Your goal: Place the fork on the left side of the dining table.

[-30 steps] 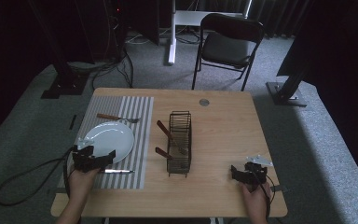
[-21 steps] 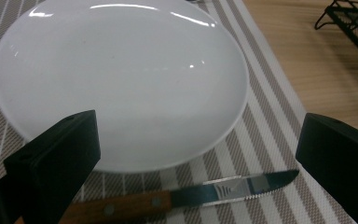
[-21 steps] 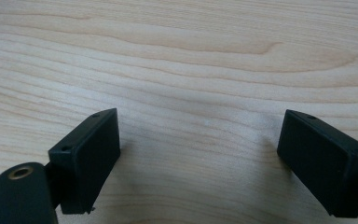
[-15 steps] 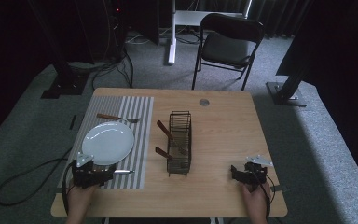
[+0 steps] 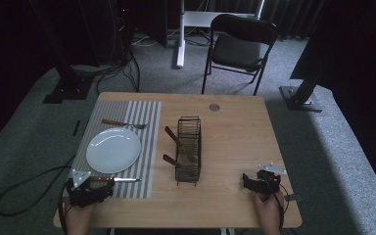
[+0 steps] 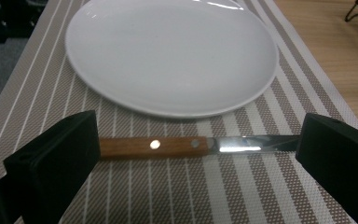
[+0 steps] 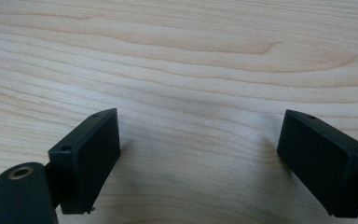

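Wood-handled knife (image 6: 186,145) lies flat on the striped placemat (image 6: 242,196) just beside the plate (image 6: 168,51); left gripper (image 6: 198,158) spread wide around it. Judged light, rigid, slick-bladed: grasp the riveted handle. Right gripper (image 7: 198,161) rests apart, empty, on the bench (image 7: 177,51).

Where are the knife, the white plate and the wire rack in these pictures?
knife (image 6: 154,145): left gripper view, on the wooden handle, at a rivet.
white plate (image 5: 113,150): high view, at the middle of its face.
wire rack (image 5: 188,149): high view, on its mesh wall.
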Tool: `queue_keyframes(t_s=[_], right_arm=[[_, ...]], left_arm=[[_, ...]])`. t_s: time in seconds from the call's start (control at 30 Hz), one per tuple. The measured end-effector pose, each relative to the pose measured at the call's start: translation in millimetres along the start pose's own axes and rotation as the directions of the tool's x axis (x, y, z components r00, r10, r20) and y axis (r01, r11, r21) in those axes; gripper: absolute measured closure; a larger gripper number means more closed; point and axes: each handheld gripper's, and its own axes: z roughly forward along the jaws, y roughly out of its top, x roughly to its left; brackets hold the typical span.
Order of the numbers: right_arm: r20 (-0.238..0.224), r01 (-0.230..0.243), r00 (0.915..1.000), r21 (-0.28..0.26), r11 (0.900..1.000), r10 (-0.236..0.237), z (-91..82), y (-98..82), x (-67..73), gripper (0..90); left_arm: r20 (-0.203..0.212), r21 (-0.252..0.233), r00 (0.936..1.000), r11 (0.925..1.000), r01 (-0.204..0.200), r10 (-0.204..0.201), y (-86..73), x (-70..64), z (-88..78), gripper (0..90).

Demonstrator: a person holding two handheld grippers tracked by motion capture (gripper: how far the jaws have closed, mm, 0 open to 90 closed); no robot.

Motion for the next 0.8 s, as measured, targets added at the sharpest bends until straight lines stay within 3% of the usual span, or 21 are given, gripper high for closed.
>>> queue_keyframes(t_s=[0.27,0.37,0.63,0.8], right_arm=[[0.000,0.000,1.0000,0.000,1.000,0.000,0.0,0.0,0.0,12.6],[0.000,0.000,1.0000,0.000,1.000,0.000,0.0,0.0,0.0,12.7],[0.000,0.000,1.0000,0.000,1.000,0.000,0.0,0.0,0.0,12.7],[0.000,0.000,1.0000,0.000,1.000,0.000,0.0,0.0,0.0,12.6]], left_arm=[[-0.033,0.021,0.9990,0.9993,0.031,-0.031,-15.6,8.4,-1.3,0.0],[-0.066,0.024,0.9978,0.9996,0.013,-0.012,-19.0,8.8,-0.8,0.0],[-0.124,0.077,0.9917,0.9960,0.045,-0.035,-18.5,14.5,8.0,0.0],[-0.128,0.090,0.9911,0.9947,0.049,-0.037,-19.5,15.7,13.5,0.0]])
